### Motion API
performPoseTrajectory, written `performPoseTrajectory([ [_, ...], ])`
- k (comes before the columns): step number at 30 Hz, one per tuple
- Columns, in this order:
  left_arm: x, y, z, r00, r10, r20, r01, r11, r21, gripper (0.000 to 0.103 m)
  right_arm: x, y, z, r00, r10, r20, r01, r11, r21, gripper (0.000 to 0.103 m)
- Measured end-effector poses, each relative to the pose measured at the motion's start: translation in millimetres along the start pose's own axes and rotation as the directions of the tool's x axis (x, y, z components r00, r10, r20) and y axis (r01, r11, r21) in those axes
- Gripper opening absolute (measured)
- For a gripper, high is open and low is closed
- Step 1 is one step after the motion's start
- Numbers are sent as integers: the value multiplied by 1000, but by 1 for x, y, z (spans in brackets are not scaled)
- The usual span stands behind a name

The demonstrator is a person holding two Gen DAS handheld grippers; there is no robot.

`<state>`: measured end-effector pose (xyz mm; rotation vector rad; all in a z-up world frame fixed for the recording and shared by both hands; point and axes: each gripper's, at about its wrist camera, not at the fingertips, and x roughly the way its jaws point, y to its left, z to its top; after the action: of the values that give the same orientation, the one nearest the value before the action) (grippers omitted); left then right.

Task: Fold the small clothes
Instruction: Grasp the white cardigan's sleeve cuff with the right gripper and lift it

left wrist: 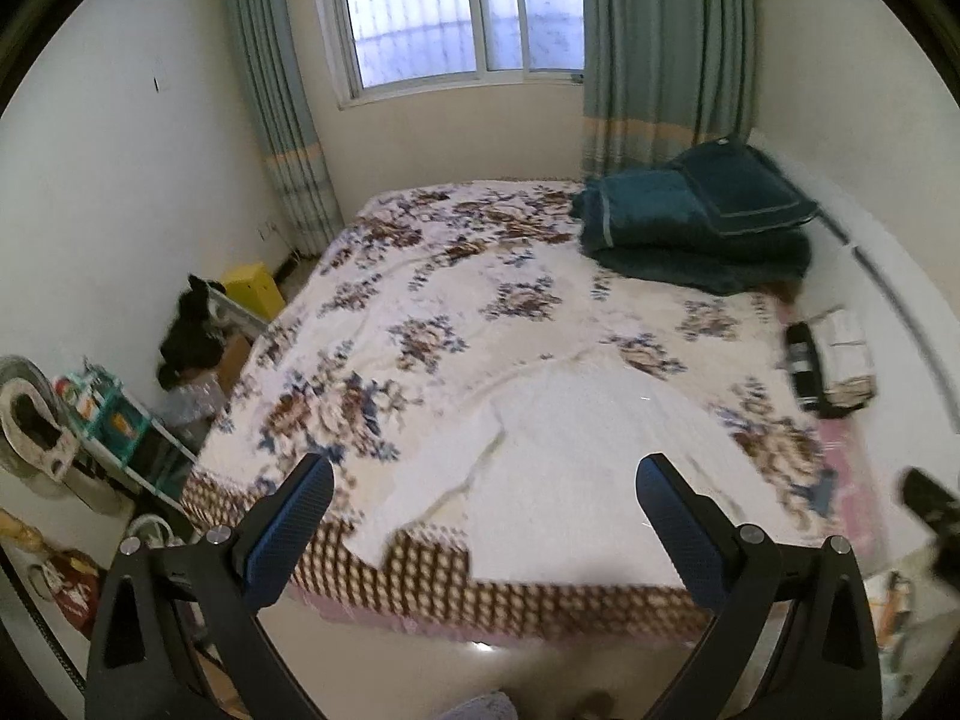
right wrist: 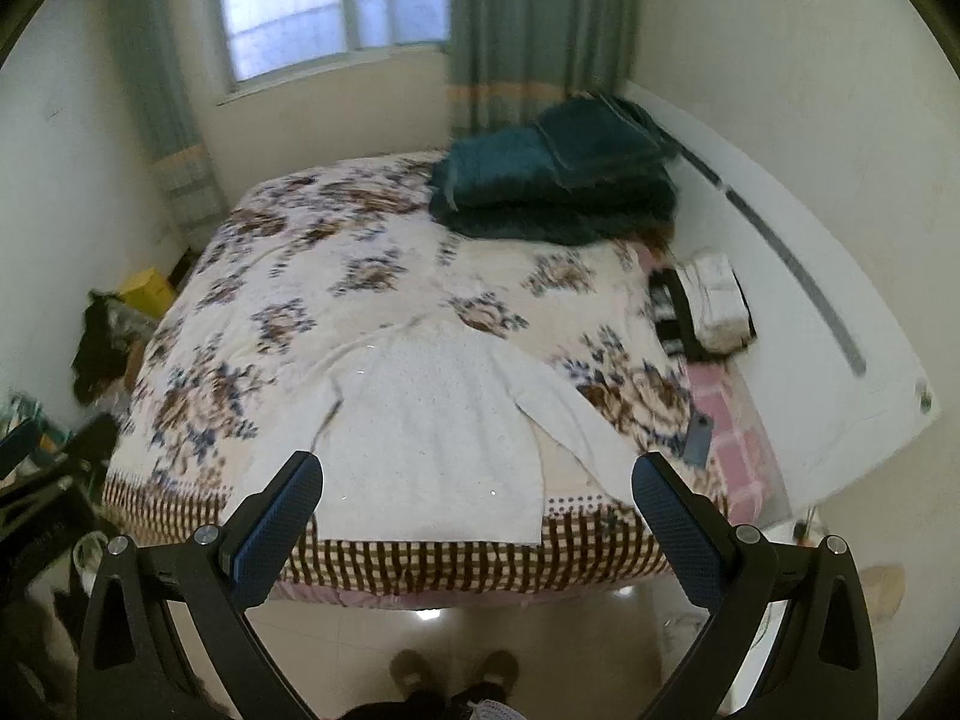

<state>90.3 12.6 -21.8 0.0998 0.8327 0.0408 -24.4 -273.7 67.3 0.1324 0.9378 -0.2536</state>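
A small white knitted top [right wrist: 438, 426] lies flat on the flowered bedspread [right wrist: 288, 276] near the bed's foot, hem at the checked border, sleeves spread to both sides. The same white top [left wrist: 576, 468] fills the near part of the bed in the left wrist view. My left gripper [left wrist: 485, 495] hangs open above the bed's near edge, nothing between its fingers. My right gripper [right wrist: 478, 492] is open too, held over the hem of the top, apart from it. The left gripper [right wrist: 36, 462] also shows at the far left of the right wrist view.
Folded dark teal bedding [right wrist: 558, 186] sits at the head of the bed. A stack of folded clothes [right wrist: 708, 306] and a phone [right wrist: 699, 435] lie along the right side by the white headboard [right wrist: 810, 300]. Clutter and a yellow box [left wrist: 252, 288] stand left of the bed. Feet [right wrist: 453, 669] show on the tiled floor.
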Motion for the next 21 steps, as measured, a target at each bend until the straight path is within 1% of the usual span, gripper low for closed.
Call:
performPoseTrajectory([
  [2,48,-13,-2,999,29,-19,-28,999,20,103,44,-30,-4,998,-41,-48,45,995,87,103],
  [4,85,-22,-7,998,32,-46,-30,999,30,103,88,-63,-10,991,-78,-108,96,981,171,103],
  [5,112,-31,-9,996,39,-82,-37,999,37,103,115,-86,-15,986,-83,-144,115,967,226,103],
  [6,130,-36,-14,993,45,-106,-40,998,43,103,144,-111,-21,977,-97,-188,148,949,279,103],
  [7,160,-46,-17,989,56,-135,-49,998,50,103,170,-134,-29,970,-95,-224,167,930,328,103],
  [8,177,-53,-22,986,70,-153,-62,996,57,103,197,-157,-36,964,-89,-251,181,910,374,102],
  [9,204,-65,-23,980,88,-177,-77,995,68,103,216,-173,-43,957,-94,-274,202,894,401,98],
  [10,223,-72,-30,976,102,-195,-89,993,75,103,253,-202,-54,944,-80,-320,228,860,456,90],
  [12,258,-84,-36,964,133,-232,-116,990,85,103,305,-241,-73,928,-54,-370,255,815,521,82],
  [14,301,-98,-42,948,136,-289,-120,990,73,103,363,-286,-99,914,-2,-405,273,741,613,82],
  [15,324,-107,-45,943,135,-304,-120,990,67,103,399,-314,-116,903,17,-429,303,682,665,82],
  [16,338,-112,-47,939,134,-315,-118,991,68,103,418,-328,-126,901,30,-432,313,645,697,82],
  [17,361,-121,-52,929,140,-342,-119,990,82,103,448,-354,-144,899,42,-435,332,581,743,82],
  [18,377,-128,-57,922,146,-358,-120,988,92,103,466,-365,-152,893,40,-448,356,547,757,82],
  [19,399,-139,-65,913,155,-378,-123,986,109,103,487,-383,-167,887,45,-460,381,493,782,82],
  [20,412,-144,-70,908,163,-386,-127,985,117,103,511,-402,-186,882,55,-468,404,425,810,82],
  [21,426,-148,-75,905,168,-390,-131,984,121,103,527,-412,-199,873,56,-485,430,384,817,82],
])
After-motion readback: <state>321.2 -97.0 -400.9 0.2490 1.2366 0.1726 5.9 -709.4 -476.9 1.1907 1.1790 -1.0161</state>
